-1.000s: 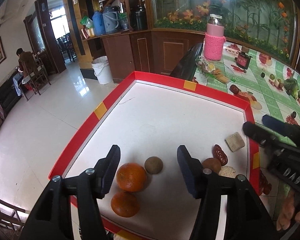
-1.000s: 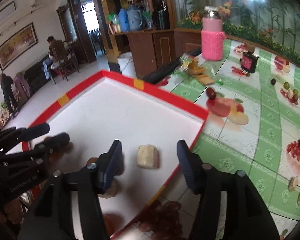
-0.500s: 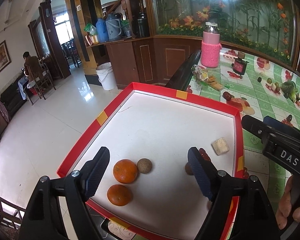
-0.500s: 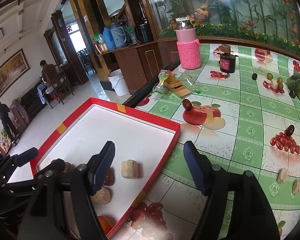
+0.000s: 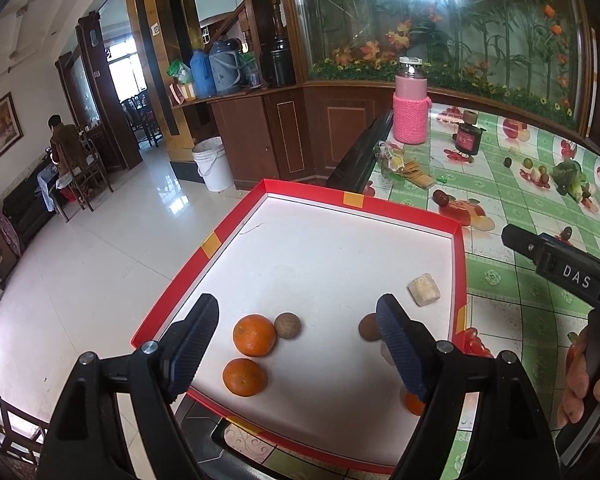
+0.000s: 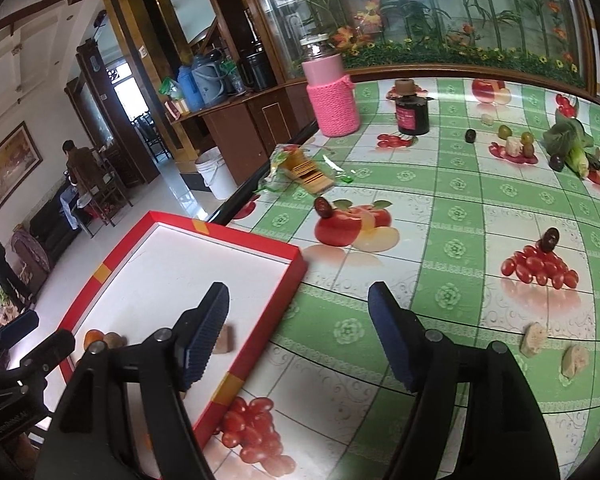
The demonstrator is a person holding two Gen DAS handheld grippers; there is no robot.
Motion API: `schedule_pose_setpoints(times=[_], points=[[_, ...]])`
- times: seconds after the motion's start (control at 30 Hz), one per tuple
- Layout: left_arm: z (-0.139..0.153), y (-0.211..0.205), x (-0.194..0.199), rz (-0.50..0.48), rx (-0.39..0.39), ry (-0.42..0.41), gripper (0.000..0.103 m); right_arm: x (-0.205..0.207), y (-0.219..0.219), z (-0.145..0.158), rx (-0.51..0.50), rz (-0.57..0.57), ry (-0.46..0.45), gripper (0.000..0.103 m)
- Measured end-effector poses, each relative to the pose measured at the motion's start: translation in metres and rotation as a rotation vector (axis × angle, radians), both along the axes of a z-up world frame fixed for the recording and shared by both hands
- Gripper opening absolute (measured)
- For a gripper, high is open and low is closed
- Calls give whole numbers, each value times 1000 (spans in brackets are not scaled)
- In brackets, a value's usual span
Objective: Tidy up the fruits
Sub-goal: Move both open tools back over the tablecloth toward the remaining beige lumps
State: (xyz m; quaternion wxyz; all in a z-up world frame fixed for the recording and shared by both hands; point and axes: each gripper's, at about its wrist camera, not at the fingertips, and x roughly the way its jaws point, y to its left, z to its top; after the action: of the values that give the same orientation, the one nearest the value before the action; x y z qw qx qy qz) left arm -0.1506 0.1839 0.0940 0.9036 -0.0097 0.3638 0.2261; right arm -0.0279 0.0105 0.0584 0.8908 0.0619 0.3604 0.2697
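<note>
A shallow red-rimmed tray with a white floor [image 5: 458,264] is seen at the corner of a table covered by a green-and-white fruit-print cloth [image 6: 460,208]. Inside the tray, two round oranges [image 5: 254,335] are laid close together near the front left, and a small brown round fruit [image 5: 287,325] is set just beside the upper one. A second brown fruit [image 5: 367,326] is partly hidden behind the right finger of the left gripper [image 5: 296,344], and a pale beige block-shaped piece [image 5: 423,289] is placed near the tray's right wall. The left gripper is held above the tray's near part with its jaws spread apart; they have just been opening, and nothing is grasped between them. The right gripper [image 6: 298,334] is held over the tray's right rim and the tablecloth, its jaws likewise released after just opening, with nothing between them. On the cloth, two pale fruit pieces [image 6: 534,339] are seen to the right, a dark date-like fruit [image 6: 323,207] lies farther back, and a pink knit-sleeved bottle [image 6: 332,94] is stood upright near the table's far edge.
</note>
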Motion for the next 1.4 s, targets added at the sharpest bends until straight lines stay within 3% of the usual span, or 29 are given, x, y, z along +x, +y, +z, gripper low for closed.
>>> schedule_pose_setpoints(times=[0.6, 1.4], points=[[-17, -40, 4, -91, 20, 72, 81, 4, -30, 0, 17, -43, 27, 74], [-31, -47, 3, -115, -8, 106, 82, 4, -53, -4, 1, -90, 38, 74]])
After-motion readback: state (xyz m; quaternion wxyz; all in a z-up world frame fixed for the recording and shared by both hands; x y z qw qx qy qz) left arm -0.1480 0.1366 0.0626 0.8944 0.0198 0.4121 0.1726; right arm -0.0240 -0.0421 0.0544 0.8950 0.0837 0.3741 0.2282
